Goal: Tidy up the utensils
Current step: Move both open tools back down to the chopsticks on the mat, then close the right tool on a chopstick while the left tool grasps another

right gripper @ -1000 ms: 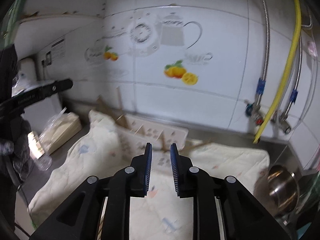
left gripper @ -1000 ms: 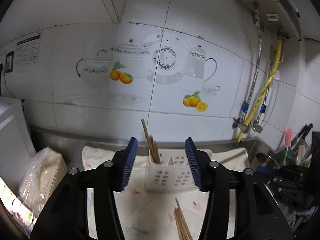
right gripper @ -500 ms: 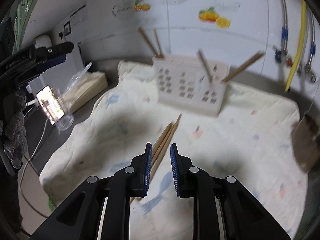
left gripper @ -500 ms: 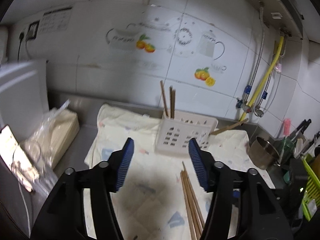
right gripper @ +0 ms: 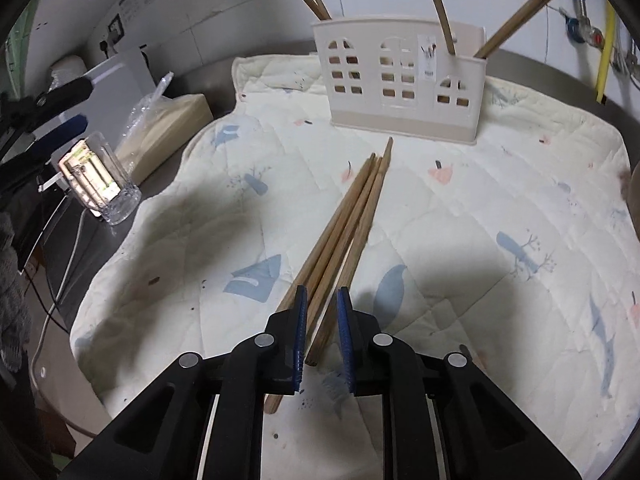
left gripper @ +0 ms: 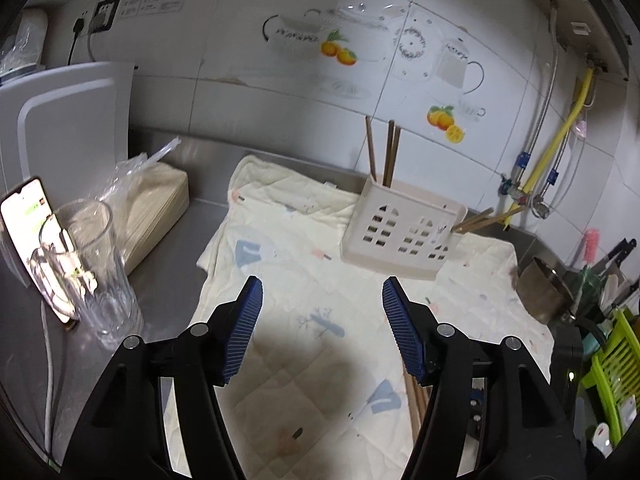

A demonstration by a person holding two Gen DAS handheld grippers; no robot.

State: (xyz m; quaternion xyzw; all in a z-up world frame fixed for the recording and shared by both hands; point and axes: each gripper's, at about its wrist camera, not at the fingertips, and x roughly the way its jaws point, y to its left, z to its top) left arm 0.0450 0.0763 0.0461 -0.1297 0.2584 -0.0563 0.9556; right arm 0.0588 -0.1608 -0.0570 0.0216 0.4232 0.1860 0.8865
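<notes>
A cream plastic utensil holder (right gripper: 404, 80) stands at the back of a quilted cloth (right gripper: 460, 216), with several wooden chopsticks upright in it; it also shows in the left wrist view (left gripper: 400, 232). A bundle of loose chopsticks (right gripper: 348, 232) lies on the cloth in front of it. My right gripper (right gripper: 322, 300) hovers over the near ends of the bundle, jaws a narrow gap apart, with a chopstick showing between them. My left gripper (left gripper: 322, 308) is wide open and empty above the cloth, left of the loose chopsticks (left gripper: 416, 400).
A glass mug (left gripper: 88, 268) with a lit phone (left gripper: 24, 224) leaning behind it stands on the steel counter at left, beside a bagged stack (left gripper: 156, 208). A steel pot (left gripper: 544, 288) and a green rack (left gripper: 608, 368) sit at right. Pipes (left gripper: 556, 140) run down the tiled wall.
Both grippers have pulled back from the holder and dropped lower. The right gripper now hangs over the loose chopsticks' near ends. The left gripper stays wide open.
</notes>
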